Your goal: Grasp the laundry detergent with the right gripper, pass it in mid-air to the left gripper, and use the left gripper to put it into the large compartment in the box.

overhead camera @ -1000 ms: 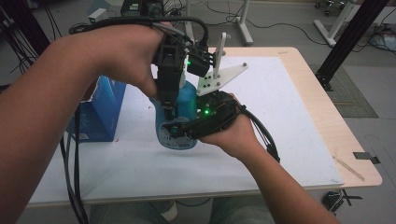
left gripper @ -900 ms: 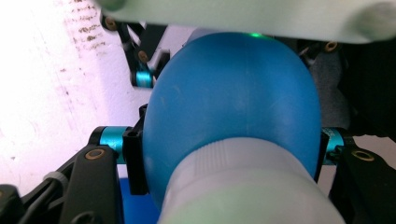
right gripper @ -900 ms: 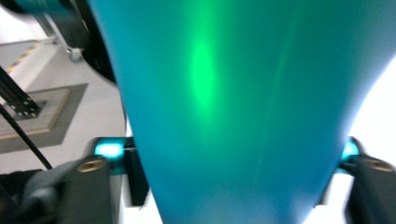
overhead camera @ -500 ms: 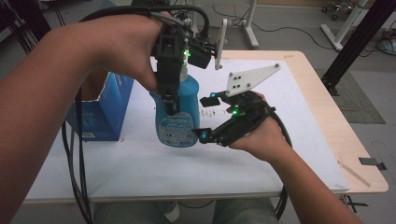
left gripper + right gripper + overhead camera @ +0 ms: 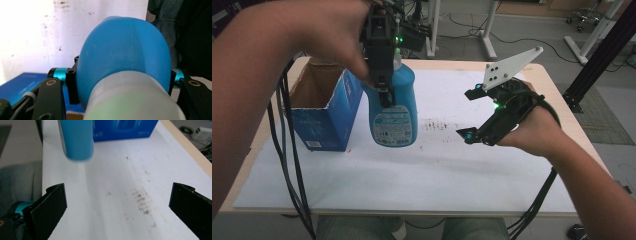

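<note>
Your left gripper point(image 5: 384, 95) points down and is clamped on the upper body of the blue bottle point(image 5: 393, 112), one jaw on each side just below the pale cap point(image 5: 132, 100), as the left gripper view shows. The bottle hangs upright beneath that gripper, clear of the white sheet point(image 5: 437, 170) on the bench point(image 5: 562, 100). Just beyond the bottle on its outer side stands the open blue box point(image 5: 324, 112), close to it. Your right gripper point(image 5: 472, 112) is well apart from the bottle, on its other side, and its jaws have just been opening; they now stand wide with nothing between them. Below those jaws lies a patch of dark smudges point(image 5: 142, 200) on the sheet.
</note>
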`<action>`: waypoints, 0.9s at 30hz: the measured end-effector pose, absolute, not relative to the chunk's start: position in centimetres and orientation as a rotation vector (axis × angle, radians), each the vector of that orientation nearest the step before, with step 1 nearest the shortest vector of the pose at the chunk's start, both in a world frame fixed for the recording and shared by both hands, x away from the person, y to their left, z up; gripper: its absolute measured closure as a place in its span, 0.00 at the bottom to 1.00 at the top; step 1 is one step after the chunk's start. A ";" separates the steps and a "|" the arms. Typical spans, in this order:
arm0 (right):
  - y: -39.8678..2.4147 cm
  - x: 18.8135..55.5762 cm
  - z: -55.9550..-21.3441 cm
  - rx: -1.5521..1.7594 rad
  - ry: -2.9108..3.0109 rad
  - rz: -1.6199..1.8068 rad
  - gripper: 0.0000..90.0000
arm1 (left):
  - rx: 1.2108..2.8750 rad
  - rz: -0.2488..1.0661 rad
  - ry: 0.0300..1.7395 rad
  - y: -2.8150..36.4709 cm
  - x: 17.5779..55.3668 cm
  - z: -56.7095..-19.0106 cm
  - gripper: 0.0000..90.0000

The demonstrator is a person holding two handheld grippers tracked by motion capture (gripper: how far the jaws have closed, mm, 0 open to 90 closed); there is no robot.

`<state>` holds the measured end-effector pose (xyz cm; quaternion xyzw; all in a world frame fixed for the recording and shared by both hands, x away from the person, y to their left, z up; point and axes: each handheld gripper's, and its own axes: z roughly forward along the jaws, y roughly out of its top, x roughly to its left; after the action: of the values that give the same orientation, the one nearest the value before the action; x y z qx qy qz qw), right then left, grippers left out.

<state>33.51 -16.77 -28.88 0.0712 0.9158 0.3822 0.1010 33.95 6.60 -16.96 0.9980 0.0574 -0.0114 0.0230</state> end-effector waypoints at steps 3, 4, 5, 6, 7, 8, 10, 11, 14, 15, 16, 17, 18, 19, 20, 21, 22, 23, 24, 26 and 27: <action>-17.0 34.1 -28.1 0.183 2.762 0.973 0.01 | 3.085 -0.013 0.252 7.4 34.0 -15.8 0.42; -17.2 34.4 -27.8 0.174 2.775 0.920 0.01 | 3.081 -0.004 0.280 7.8 34.1 -15.3 0.42; -17.3 34.6 -27.6 0.168 2.788 0.870 0.01 | 3.070 0.007 0.352 8.5 34.2 -14.3 0.42; -17.4 34.7 -27.3 0.160 2.791 0.836 0.01 | 3.070 0.007 0.352 8.5 34.2 -14.3 0.42; -17.6 34.9 -27.0 0.157 2.798 0.807 0.01 | 3.054 0.012 0.408 9.3 34.3 -13.3 0.42; -17.7 35.0 -26.7 0.157 2.801 0.780 0.01 | 3.054 0.012 0.408 9.3 34.3 -13.3 0.42; -17.8 35.1 -26.4 0.155 2.801 0.758 0.01 | 3.027 0.002 0.480 10.1 34.5 -12.5 0.42; -18.0 35.2 -26.2 0.148 2.801 0.746 0.01 | 3.014 -0.010 0.509 10.6 34.7 -12.1 0.42; -18.3 35.3 -25.4 0.141 2.803 0.702 0.01 | 2.964 -0.049 0.646 12.2 35.3 -11.5 0.42; -18.4 35.3 -25.3 0.138 2.797 0.699 0.01 | 2.964 -0.049 0.646 12.2 35.3 -11.5 0.42; -18.4 35.3 -25.3 0.138 2.797 0.699 0.01 | 2.953 -0.049 0.681 12.6 35.4 -11.3 0.42; -18.5 35.3 -25.1 0.141 2.797 0.702 0.01 | 2.939 -0.050 0.727 13.0 35.5 -11.1 0.42; -18.5 35.3 -25.1 0.141 2.797 0.702 0.01 | 2.921 -0.049 0.782 13.5 35.6 -10.7 0.42; -18.6 35.3 -25.1 0.137 2.793 0.704 0.01 | 2.910 -0.047 0.825 13.9 35.8 -10.5 0.42; -18.6 35.3 -25.1 0.137 2.793 0.704 0.01 | 2.893 -0.042 0.880 14.3 35.9 -10.2 0.42; -18.6 35.2 -25.2 0.141 2.797 0.697 0.01 | 2.877 -0.035 0.922 14.5 36.0 -10.0 0.42; -18.6 35.2 -25.2 0.142 2.796 0.694 0.01 | 2.853 -0.023 0.987 15.0 36.2 -9.6 0.42; -18.6 35.1 -25.3 0.141 2.789 0.691 0.01 | 2.838 -0.010 1.027 15.2 36.2 -9.5 0.42; -18.6 35.1 -25.3 0.135 2.792 0.695 0.01 | 2.811 -0.002 1.098 15.6 36.5 -9.3 0.42; -18.6 35.1 -25.3 0.135 2.790 0.694 0.01 | 2.767 0.008 1.204 16.2 36.7 -9.1 0.42; -18.6 35.1 -25.3 0.135 2.787 0.696 0.01 | 2.743 0.013 1.253 16.6 36.9 -9.1 0.42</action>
<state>35.06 -18.59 -25.25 0.0465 0.9606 0.2398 0.1325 36.88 16.60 -9.09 0.9078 0.4146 0.0042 0.0630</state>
